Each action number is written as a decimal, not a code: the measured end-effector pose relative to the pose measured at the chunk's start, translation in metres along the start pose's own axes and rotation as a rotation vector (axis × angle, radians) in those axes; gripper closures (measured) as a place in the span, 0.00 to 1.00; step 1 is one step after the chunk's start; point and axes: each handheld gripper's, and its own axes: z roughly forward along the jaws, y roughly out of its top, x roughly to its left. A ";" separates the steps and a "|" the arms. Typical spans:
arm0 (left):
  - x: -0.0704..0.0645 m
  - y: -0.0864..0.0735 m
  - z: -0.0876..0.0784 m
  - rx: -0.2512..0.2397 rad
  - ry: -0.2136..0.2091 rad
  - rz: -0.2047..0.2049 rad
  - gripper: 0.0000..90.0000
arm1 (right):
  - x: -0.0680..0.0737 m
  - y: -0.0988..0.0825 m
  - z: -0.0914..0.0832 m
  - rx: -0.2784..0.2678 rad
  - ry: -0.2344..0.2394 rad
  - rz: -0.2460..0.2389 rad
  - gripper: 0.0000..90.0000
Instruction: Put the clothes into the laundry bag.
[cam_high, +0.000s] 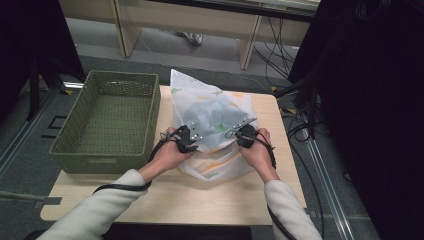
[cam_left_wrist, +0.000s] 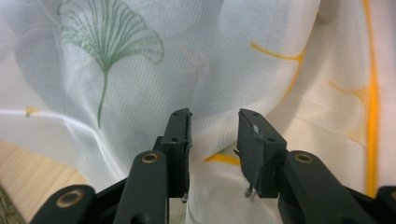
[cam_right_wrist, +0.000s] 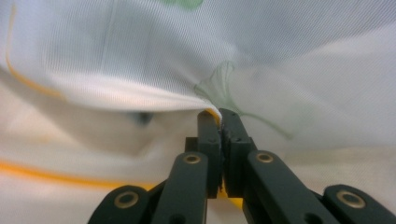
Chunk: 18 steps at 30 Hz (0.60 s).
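A sheer white cloth (cam_high: 210, 107) printed with green and orange leaves lies puffed up on the wooden table (cam_high: 175, 200). Both grippers are at its near edge. My left gripper (cam_high: 189, 141) is at the cloth's left side. In the left gripper view its jaws (cam_left_wrist: 214, 116) stand apart, the cloth (cam_left_wrist: 140, 79) hangs close in front of them, and the pads do not press on it. My right gripper (cam_high: 244, 134) is at the cloth's right side. In the right gripper view it (cam_right_wrist: 219, 114) is shut on a lifted fold of the cloth (cam_right_wrist: 261, 56).
A green woven basket (cam_high: 122, 75) stands on the table's left half, close beside the cloth. Bare wood lies between the cloth and the near edge. Beyond the table are light wooden furniture legs (cam_high: 247, 47) and dark cables (cam_high: 300, 125) on the floor at right.
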 end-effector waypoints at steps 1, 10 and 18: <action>-0.002 -0.003 -0.005 0.003 -0.013 0.003 0.70 | 0.002 -0.003 -0.001 0.013 0.042 -0.012 0.97; -0.021 -0.034 -0.050 0.028 -0.056 0.039 0.69 | 0.018 -0.023 -0.009 0.098 0.162 -0.164 0.97; -0.025 -0.051 -0.085 -0.016 -0.021 0.065 0.59 | 0.029 -0.018 -0.046 -0.104 0.113 -0.131 0.76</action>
